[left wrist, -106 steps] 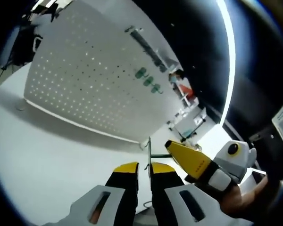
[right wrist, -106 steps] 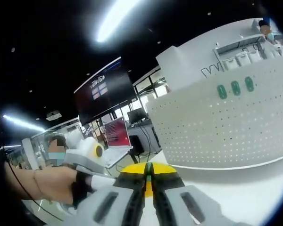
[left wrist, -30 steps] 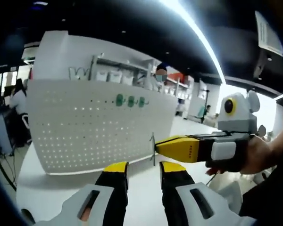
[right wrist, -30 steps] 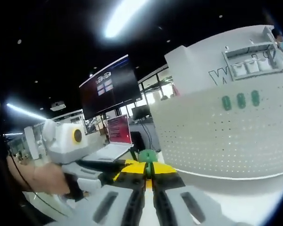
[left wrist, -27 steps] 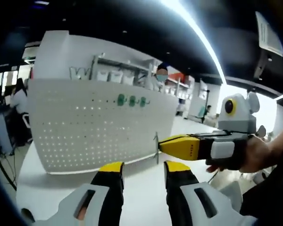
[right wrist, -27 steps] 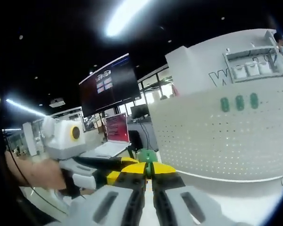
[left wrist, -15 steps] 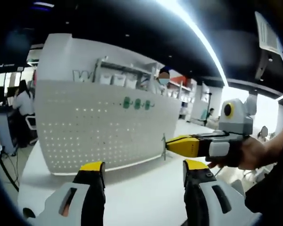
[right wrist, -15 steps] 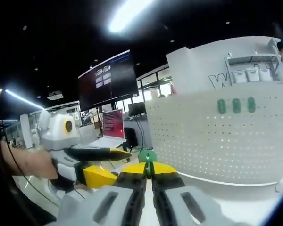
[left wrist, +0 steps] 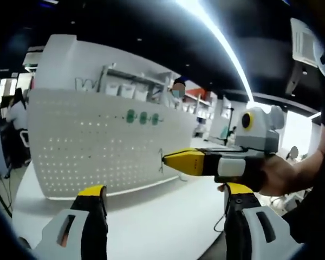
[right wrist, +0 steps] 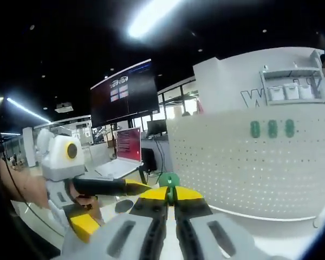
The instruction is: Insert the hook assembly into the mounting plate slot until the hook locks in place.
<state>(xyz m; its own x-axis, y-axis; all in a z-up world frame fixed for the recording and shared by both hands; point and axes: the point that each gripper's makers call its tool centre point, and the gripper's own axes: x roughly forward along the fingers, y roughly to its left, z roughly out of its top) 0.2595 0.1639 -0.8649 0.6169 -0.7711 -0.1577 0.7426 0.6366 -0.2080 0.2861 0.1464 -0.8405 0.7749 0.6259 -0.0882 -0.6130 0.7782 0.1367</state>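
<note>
White pegboard (right wrist: 260, 162) behind | hook assembly (right wrist: 168, 180) between right gripper (right wrist: 170, 196) fingers

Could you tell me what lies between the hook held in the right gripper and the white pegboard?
Nothing: in the left gripper view, the hook at the right gripper tip hangs before the pegboard, with bare white tabletop below.

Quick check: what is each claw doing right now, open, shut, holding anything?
Left claw: open, holding nothing.
Right claw: shut on the green hook.
</note>
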